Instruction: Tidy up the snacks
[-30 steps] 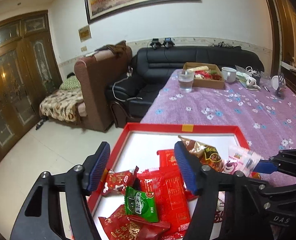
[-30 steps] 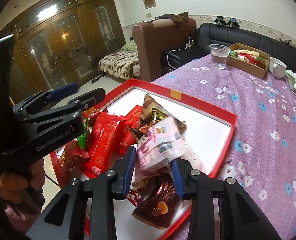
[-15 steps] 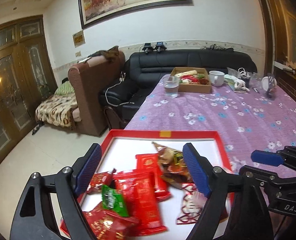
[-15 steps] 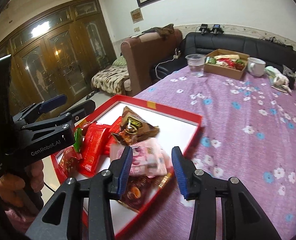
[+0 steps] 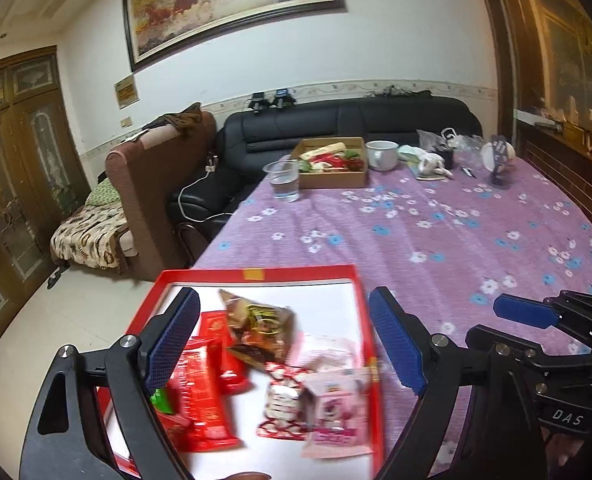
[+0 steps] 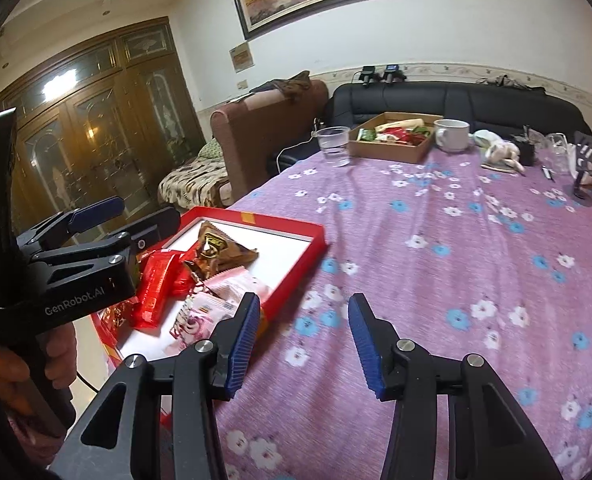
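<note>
snacks: light, crinkly, slippery soft pink foil packet [image 5: 336,412] in red shallow cardboard tray [image 5: 255,271], near bench corner | grasp: pinch sealed edge | left gripper [image 5: 283,344] released, empty | right gripper [image 6: 304,344] just opening, empty

We carry two matte black grippers, the left gripper [image 5: 283,340] and the right gripper [image 6: 304,344], each with ribbed blue pads [image 5: 396,344] and silver screws. White lettering reads "GenRobot.AI" on the left and "DAS" on the right.

— How do the grippers stand?
— Left gripper [image 5: 283,340]: jaws spread wide, empty. Right gripper [image 6: 304,342]: jaws have just been opening, nothing between them.
— Hands?
— A hand [image 6: 23,368] grips the left handle.
</note>
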`<action>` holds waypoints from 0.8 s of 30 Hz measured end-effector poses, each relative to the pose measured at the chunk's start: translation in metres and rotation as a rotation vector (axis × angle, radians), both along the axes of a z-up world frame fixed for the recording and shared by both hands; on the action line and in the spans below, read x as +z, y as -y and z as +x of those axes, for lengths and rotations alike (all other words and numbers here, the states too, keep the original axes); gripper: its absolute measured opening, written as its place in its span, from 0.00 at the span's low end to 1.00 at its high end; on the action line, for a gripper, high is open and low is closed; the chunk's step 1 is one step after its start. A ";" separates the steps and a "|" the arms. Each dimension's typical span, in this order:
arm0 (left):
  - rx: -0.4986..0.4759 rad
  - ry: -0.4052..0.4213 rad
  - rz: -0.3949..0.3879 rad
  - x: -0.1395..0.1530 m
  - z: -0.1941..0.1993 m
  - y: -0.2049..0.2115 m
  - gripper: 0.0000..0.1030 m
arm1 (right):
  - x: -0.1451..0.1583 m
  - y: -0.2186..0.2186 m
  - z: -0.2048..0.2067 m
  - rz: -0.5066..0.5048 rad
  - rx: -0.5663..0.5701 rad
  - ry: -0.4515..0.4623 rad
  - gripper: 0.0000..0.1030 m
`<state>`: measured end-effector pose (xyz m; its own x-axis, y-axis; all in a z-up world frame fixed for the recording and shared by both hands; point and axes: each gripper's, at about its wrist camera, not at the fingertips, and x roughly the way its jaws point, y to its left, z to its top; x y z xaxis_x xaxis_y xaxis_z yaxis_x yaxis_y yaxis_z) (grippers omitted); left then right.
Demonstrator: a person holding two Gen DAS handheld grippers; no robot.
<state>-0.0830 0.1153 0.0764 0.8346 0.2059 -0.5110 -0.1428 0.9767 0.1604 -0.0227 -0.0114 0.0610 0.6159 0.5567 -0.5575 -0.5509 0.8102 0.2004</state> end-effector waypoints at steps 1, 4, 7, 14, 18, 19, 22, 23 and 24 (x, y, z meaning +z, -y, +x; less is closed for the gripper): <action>-0.010 -0.003 0.002 0.001 0.000 0.006 0.85 | 0.000 0.006 0.000 0.004 -0.010 0.002 0.47; -0.043 -0.011 0.003 0.003 0.003 0.022 0.85 | 0.000 0.019 -0.002 0.010 -0.031 0.006 0.48; -0.067 -0.008 -0.012 0.005 0.004 0.034 0.85 | 0.001 0.034 0.000 0.025 -0.058 0.007 0.48; -0.099 -0.002 -0.021 0.013 0.005 0.054 0.85 | 0.003 0.061 0.000 0.064 -0.090 0.011 0.50; -0.063 0.005 -0.020 0.015 0.003 0.048 0.85 | 0.008 0.058 -0.003 0.083 -0.065 0.020 0.50; -0.038 0.012 -0.013 0.016 -0.001 0.042 0.85 | 0.010 0.054 -0.005 0.092 -0.053 0.022 0.52; 0.066 0.032 -0.011 0.019 -0.012 0.020 0.85 | 0.018 0.038 -0.016 0.119 -0.019 0.062 0.54; 0.102 0.042 -0.012 0.021 -0.018 0.009 0.85 | 0.021 0.034 -0.019 0.133 -0.010 0.074 0.57; 0.127 0.050 -0.008 0.023 -0.021 0.001 0.85 | 0.024 0.027 -0.023 0.151 0.004 0.081 0.61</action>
<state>-0.1043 0.1141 0.0991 0.8267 0.3071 -0.4716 -0.2726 0.9516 0.1418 -0.0455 -0.0385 0.0851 0.6533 0.6327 -0.4158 -0.5732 0.7722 0.2742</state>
